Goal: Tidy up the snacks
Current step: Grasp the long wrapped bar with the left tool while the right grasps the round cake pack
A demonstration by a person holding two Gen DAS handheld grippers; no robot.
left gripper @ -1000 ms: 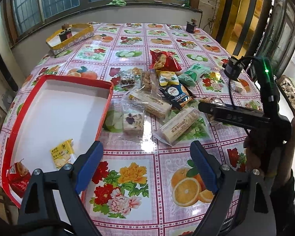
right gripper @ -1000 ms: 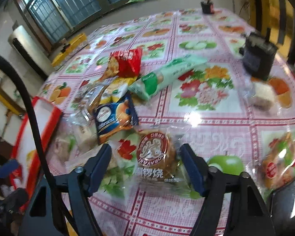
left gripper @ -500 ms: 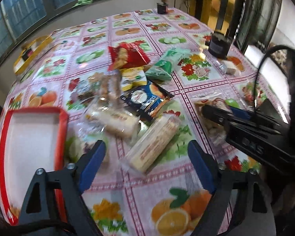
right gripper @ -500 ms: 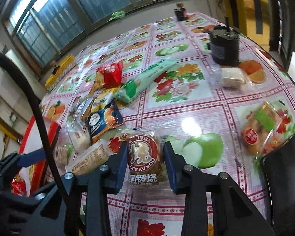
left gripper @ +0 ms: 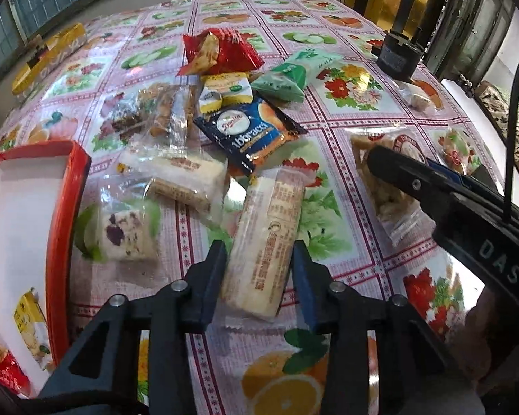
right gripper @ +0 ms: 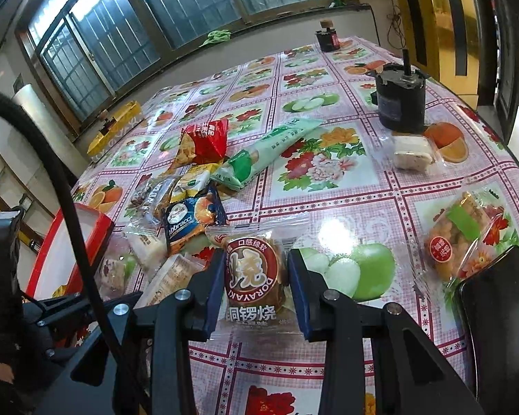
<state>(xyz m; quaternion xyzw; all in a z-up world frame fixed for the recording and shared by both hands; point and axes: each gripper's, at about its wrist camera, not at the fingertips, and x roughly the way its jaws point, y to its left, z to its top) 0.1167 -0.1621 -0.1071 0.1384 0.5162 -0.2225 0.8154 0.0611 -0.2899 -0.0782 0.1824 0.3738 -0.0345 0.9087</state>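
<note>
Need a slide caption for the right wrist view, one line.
Right gripper shut on a dorayaki pack on the fruit-print tablecloth, other snacks piled beside the red tray.

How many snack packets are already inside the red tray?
2 visible: a yellow packet on the red tray floor near its right wall, and a red packet in the near corner. More may be hidden.

left claw: closed, gripping | right claw: closed, gripping
</note>
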